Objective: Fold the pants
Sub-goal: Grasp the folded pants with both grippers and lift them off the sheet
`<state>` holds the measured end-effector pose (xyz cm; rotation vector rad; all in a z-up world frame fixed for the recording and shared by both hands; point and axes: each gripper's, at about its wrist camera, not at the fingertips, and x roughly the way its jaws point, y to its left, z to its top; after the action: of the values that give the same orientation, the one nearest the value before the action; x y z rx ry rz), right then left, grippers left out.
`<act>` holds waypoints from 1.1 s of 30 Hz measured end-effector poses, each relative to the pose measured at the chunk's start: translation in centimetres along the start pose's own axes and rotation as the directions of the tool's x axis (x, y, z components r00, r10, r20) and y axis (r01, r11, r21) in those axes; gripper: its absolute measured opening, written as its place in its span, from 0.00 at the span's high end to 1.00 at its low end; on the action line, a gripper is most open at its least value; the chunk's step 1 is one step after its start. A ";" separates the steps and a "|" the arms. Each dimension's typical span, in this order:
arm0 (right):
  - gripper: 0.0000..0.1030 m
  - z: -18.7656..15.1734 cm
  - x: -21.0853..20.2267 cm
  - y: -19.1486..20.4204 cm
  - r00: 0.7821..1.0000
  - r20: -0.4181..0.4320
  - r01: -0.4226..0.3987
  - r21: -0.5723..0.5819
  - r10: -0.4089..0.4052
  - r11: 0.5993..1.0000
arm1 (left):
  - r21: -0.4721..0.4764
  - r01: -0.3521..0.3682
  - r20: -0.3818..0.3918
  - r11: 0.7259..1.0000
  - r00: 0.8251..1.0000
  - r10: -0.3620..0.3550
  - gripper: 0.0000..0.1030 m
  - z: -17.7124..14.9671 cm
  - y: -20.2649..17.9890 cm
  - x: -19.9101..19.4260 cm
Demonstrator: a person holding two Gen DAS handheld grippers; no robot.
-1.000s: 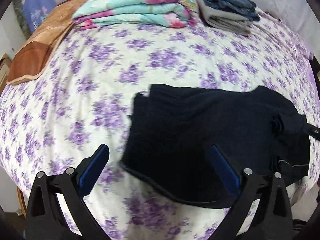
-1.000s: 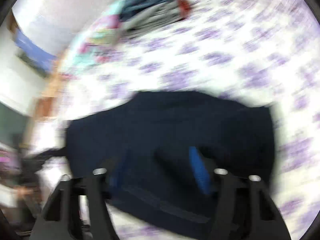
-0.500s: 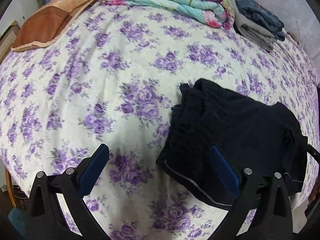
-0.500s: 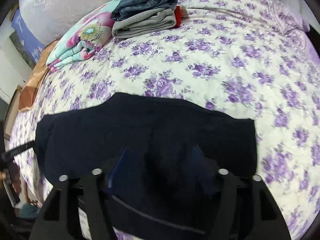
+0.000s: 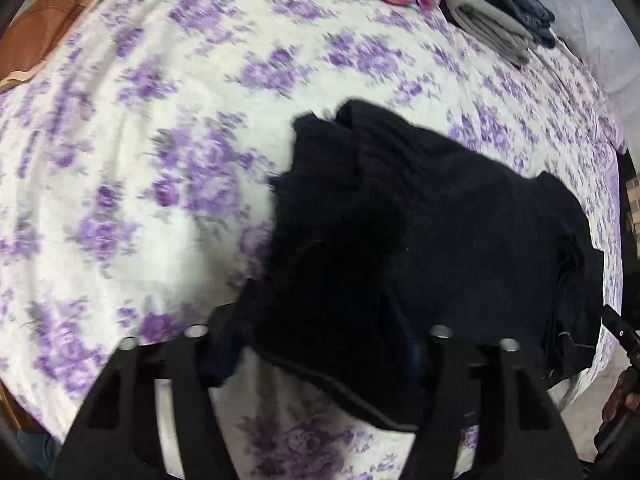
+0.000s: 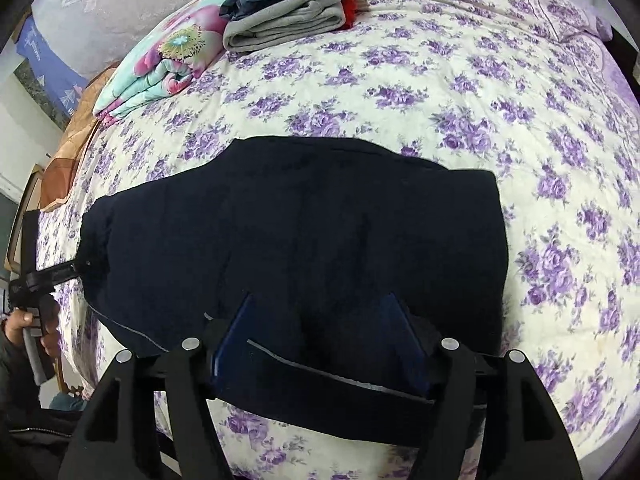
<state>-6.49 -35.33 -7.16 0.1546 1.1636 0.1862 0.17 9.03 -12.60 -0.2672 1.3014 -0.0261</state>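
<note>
My right view is showing the pants lying flat, right gripper fingers spread over them; in my left view, cloth is covering the left gripper, so I cannot tell its grip.

Dark navy pants, folded, flat near the bed's edge
</note>
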 end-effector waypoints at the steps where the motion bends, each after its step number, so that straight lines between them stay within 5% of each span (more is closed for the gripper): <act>1: 0.33 0.1 0.0 0.0 1.000 -0.002 -0.001 -0.006 0.001 1.000 | 0.019 -0.020 0.021 1.000 1.000 0.019 0.52 -0.2 -0.5 -0.9; 4: 0.32 0.7 0.1 0.0 1.000 -0.002 -0.021 -0.024 0.021 0.999 | 0.098 -0.104 0.102 0.990 0.990 0.094 0.53 -0.9 -2.9 -3.3; 7: 0.32 1.3 0.3 0.1 0.998 0.001 -0.060 -0.047 0.060 0.997 | 0.103 -0.110 0.139 0.989 0.986 0.095 0.49 -1.3 -3.9 -3.8; 9: 0.32 1.4 0.3 0.2 0.996 -0.008 -0.090 -0.074 0.090 0.993 | 0.063 -0.103 0.099 0.993 0.990 0.097 0.29 -1.0 -3.3 -2.2; 12: 0.32 1.1 -0.5 -0.6 0.994 -0.027 -0.111 -0.114 0.109 0.987 | -0.081 -0.076 0.025 0.994 0.997 0.078 0.25 -0.7 -1.3 1.2; 16: 0.29 0.5 -2.5 -3.6 0.994 -0.009 -0.111 -0.145 0.111 0.983 | -0.109 -0.091 0.088 0.990 0.991 0.101 0.54 -0.2 -1.7 -0.7; 19: 0.29 0.2 -3.5 -7.4 0.993 -0.008 -0.120 -0.106 0.120 0.987 | -0.040 -0.132 0.163 0.990 0.977 0.137 0.63 -0.9 -5.1 -4.9; 22: 0.29 0.3 -4.2 -10.3 0.990 0.014 -0.142 -0.093 0.144 0.986 | 0.054 -0.015 0.252 0.998 0.968 0.001 0.64 -2.2 -11.3 -10.9; 24: 0.29 0.5 -4.1 -11.7 0.983 0.017 -0.179 -0.075 0.181 0.981 | 0.146 -0.017 0.297 0.989 0.955 -0.027 0.64 -3.4 -17.0 -13.3; 27: 0.29 0.8 -3.5 -12.2 0.970 0.002 -0.241 -0.063 0.241 0.969 | 0.259 0.092 0.211 0.961 0.966 -0.150 0.61 -4.5 -23.8 -12.2; 28: 0.29 0.9 -3.2 -12.0 0.965 -0.009 -0.263 -0.067 0.263 0.963 | 0.272 0.118 0.152 0.955 0.975 -0.163 0.44 -4.9 -25.3 -10.9; 30: 0.28 0.9 -2.7 -11.2 0.957 -0.038 -0.291 -0.071 0.289 0.954 | 0.301 0.086 0.095 0.950 0.988 -0.119 0.30 -5.7 -27.6 -8.7; 33: 0.25 0.9 -2.8 -10.2 0.944 -0.053 -0.329 -0.091 0.325 0.940 | 0.256 0.065 0.093 0.965 0.991 -0.091 0.30 -6.0 -27.3 -8.4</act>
<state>-6.11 -45.89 -6.51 0.2583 1.1574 0.5423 -4.27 -17.11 -0.30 -0.1001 1.1693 -0.2412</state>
